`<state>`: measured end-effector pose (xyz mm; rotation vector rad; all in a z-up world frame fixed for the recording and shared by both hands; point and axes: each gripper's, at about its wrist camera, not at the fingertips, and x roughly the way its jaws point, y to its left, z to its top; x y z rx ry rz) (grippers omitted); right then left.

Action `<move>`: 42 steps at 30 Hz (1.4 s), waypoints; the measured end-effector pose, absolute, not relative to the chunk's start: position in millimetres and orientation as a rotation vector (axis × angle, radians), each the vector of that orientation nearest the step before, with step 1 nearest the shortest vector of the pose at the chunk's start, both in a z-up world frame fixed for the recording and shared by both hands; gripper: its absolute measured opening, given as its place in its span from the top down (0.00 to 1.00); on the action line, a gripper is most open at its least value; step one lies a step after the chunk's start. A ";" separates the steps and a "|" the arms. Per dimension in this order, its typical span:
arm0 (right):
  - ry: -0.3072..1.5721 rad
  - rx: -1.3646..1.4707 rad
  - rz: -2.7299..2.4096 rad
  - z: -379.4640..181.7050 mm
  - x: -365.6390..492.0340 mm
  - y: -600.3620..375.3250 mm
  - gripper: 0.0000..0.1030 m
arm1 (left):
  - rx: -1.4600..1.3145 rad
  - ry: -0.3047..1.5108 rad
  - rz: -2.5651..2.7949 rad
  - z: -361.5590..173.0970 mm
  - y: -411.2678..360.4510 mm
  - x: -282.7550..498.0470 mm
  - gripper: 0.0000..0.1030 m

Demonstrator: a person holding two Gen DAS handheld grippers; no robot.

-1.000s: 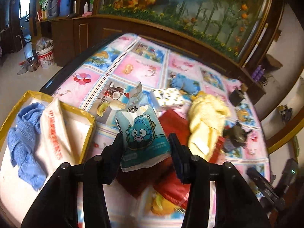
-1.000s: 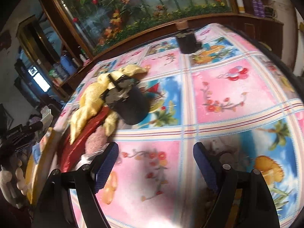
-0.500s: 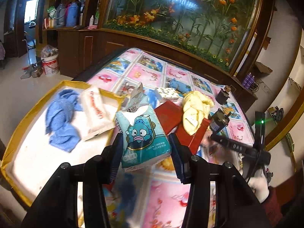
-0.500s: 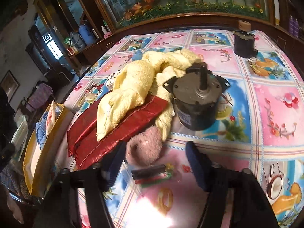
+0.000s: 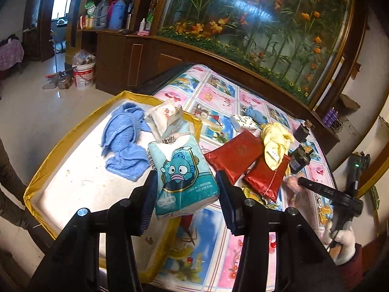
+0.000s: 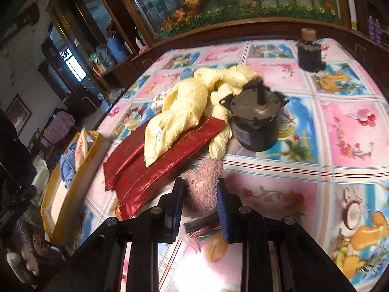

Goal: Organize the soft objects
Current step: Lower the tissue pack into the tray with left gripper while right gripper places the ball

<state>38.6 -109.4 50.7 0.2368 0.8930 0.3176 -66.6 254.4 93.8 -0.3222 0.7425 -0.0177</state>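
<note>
A teal tissue pack (image 5: pixel 184 180) is hanging tilted above the yellow-rimmed tray's (image 5: pixel 73 131) near edge; a blue towel (image 5: pixel 124 138) is lying crumpled inside the tray; a pink fuzzy pouch (image 6: pixel 203 185) is sitting beyond it.

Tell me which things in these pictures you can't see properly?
- Fluffy pink pouch: right wrist view, its sides covered by the right gripper fingers; left wrist view shows only a blurred tuft.
- White plastic packet in the gold-rimmed tray: left wrist view, lower part hidden behind the teal cartoon tissue pack in the left gripper.
- Printing on that pack: too small to read.
</note>
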 end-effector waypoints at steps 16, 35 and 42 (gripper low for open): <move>0.877 0.208 0.639 103.1 22.0 2.5 0.74 | -0.317 0.849 0.089 61.1 286.7 -48.0 0.55; 1.022 -0.101 0.835 58.2 39.1 215.7 0.56 | -0.555 0.755 0.152 68.4 357.7 -61.5 0.33; 0.961 0.068 0.769 78.4 41.1 141.1 0.35 | -0.531 0.754 0.129 72.1 343.8 -62.2 0.31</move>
